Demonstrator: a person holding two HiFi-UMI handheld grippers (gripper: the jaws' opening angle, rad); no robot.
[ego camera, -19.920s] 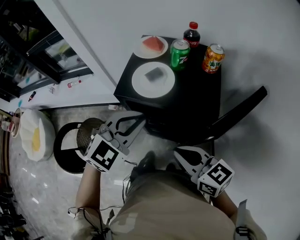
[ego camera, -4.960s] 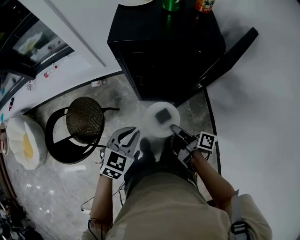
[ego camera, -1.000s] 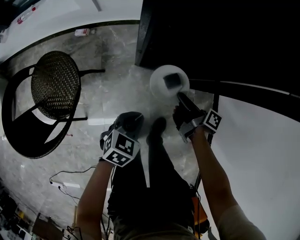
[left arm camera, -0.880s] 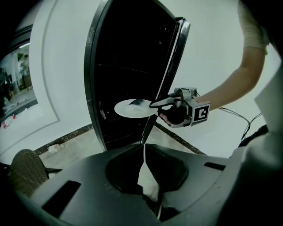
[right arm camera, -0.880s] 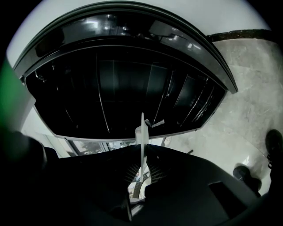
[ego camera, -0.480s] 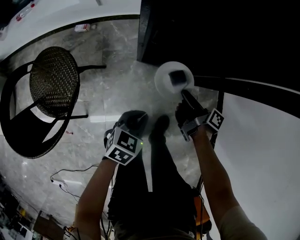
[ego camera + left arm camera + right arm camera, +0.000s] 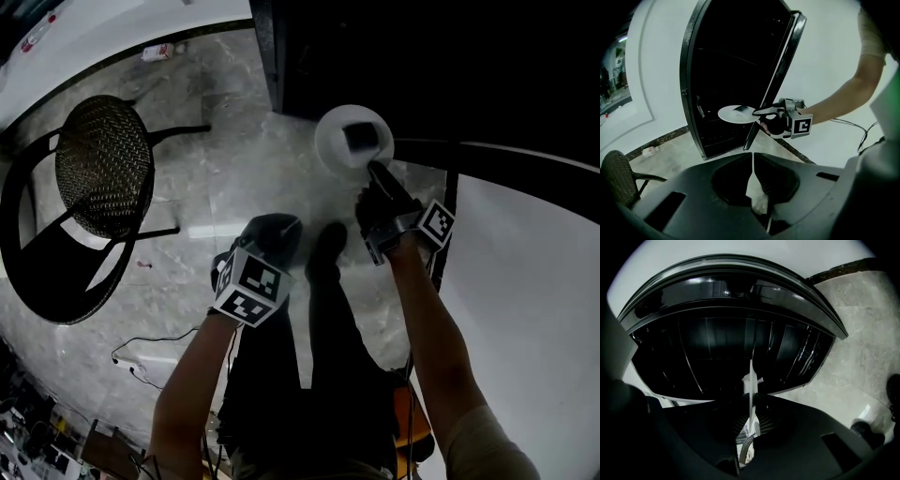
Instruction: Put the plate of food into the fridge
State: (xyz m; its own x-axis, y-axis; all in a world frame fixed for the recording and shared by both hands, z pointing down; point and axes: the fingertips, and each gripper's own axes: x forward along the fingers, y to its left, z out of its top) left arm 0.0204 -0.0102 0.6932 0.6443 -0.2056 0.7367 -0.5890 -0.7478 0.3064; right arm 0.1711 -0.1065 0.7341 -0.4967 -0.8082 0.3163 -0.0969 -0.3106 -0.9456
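Plate (image 7: pixel 333 142) of food: rim pinched edge-on in the right gripper (image 7: pixel 373 170), held level at the open fridge (image 7: pixel 422 66) mouth, likely so nothing slides. Left gripper (image 7: pixel 277 228): jaws together, empty, hanging aside.

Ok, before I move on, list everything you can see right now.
plate: one, white, held level in front of the open fridge
food: one piece, dark, on the plate
fridge: one, black, interior dark
fridge door: one, black, swung open
chair: one, black frame with woven seat, on the floor left of the fridge
cable: one, thin, dark, on the floor
small object: one, pale, by the baseboard; too small to identify
floor: grey marble
shoe: one, black, between the grippers
left gripper: black, shut, empty
right gripper: black, shut on the plate's rim
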